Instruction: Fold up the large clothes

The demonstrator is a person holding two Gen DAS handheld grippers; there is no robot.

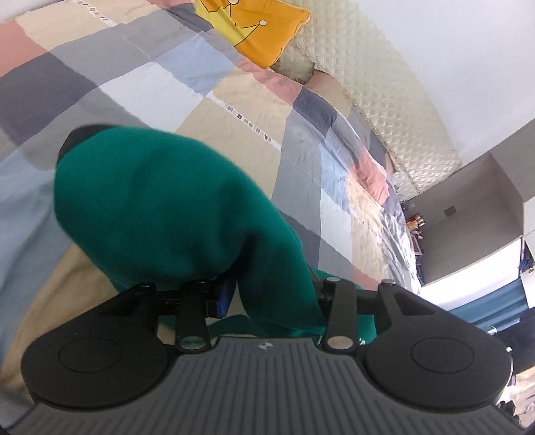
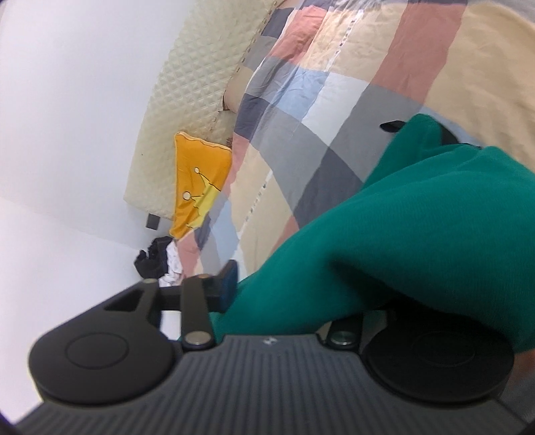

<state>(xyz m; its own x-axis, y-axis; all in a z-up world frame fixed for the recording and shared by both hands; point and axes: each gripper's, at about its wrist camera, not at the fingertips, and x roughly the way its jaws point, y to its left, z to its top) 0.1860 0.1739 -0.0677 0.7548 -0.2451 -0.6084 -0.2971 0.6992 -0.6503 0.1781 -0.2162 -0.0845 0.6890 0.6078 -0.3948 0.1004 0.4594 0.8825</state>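
Gripping a bunched green knit garment (image 1: 167, 207), the left gripper (image 1: 267, 297) and right gripper (image 2: 277, 301) each clamp its cloth, which is raised above a patchwork bedspread of grey, blue, beige and pink squares (image 1: 234, 110); an orange crown-print cushion (image 1: 257, 30) lies far against the quilted cream headboard (image 1: 378, 87).

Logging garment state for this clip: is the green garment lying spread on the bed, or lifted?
Lifted. The green garment hangs bunched from the left gripper and right gripper, above the checked quilt.
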